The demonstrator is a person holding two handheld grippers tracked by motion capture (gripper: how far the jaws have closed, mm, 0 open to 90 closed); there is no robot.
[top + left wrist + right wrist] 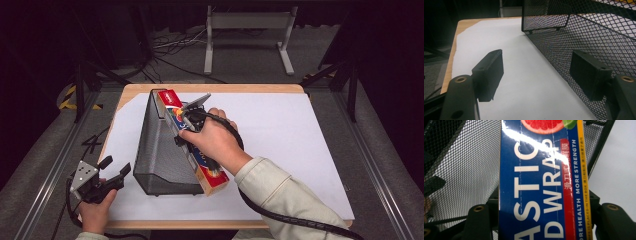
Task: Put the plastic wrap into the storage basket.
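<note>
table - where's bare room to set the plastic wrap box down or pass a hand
Widest bare patch: white sheet right of the plastic wrap box, out to the table edge. A narrower strip lies between the mesh holder and the left gripper. Crowded around the holder, where the right gripper grips the box.

1. A wooden desk (131, 90) carries a large white sheet (290, 145) that covers nearly all of its top.
2. A black mesh basket (162, 150) stands on the left half of the sheet, its tall end away from the person.
3. A long red and blue box of plastic wrap (212, 176) lies along the basket's right wall, touching it.
4. The right tool (186, 131) is clamped on the box at mid-length; the right hand (215, 140) covers it, and a black cable (280, 215) trails back over the pale sleeve (285, 195).
5. The left tool (114, 170) is held at the desk's near left corner, jaws spread, just beside the basket's low end.
</note>
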